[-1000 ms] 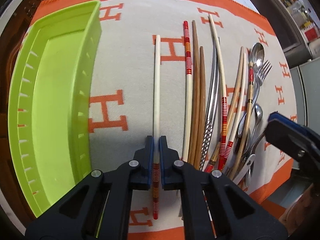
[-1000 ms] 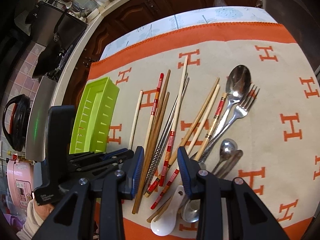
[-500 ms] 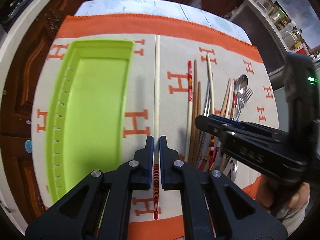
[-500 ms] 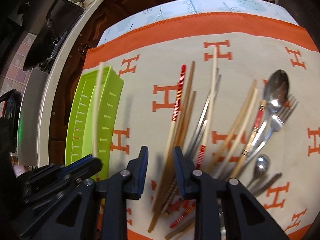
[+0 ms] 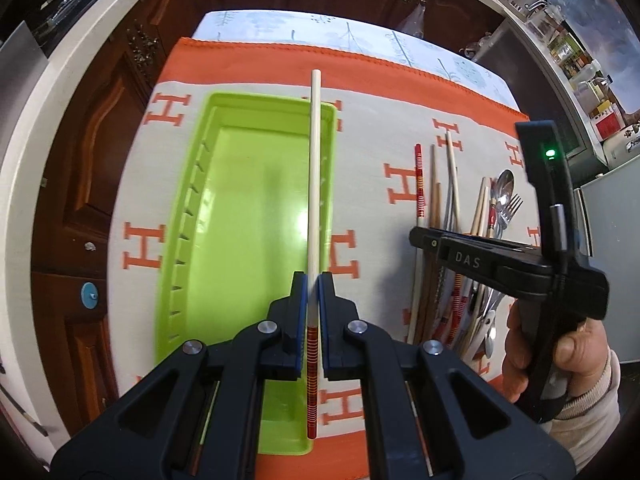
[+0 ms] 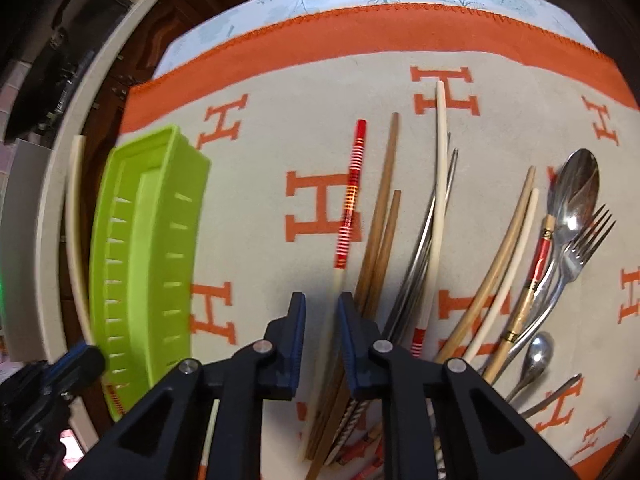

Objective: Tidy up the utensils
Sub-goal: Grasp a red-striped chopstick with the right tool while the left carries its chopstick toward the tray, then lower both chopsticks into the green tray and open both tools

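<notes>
Dark wooden cabinet doors back the table, which is covered by a cream cloth [image 5: 256, 76] with an orange border and a repeated orange "H" print. My left gripper [image 5: 313, 280] is clamped on one cream chopstick [image 5: 315, 184] with a red-striped end; its long axis runs straight ahead along the fingers, pale tip away from me, striped end toward me, held over the right side of the green tray [image 5: 248, 216]. I count one tray. My right gripper [image 6: 321, 300] hangs right of the tray, jaws narrowly parted around a chopstick shaft without visibly pinching it, above the utensil pile [image 6: 460, 264]: about nine chopsticks, two spoons and one fork, lying roughly parallel to the tray. "DAS" is printed on the right gripper's side.
</notes>
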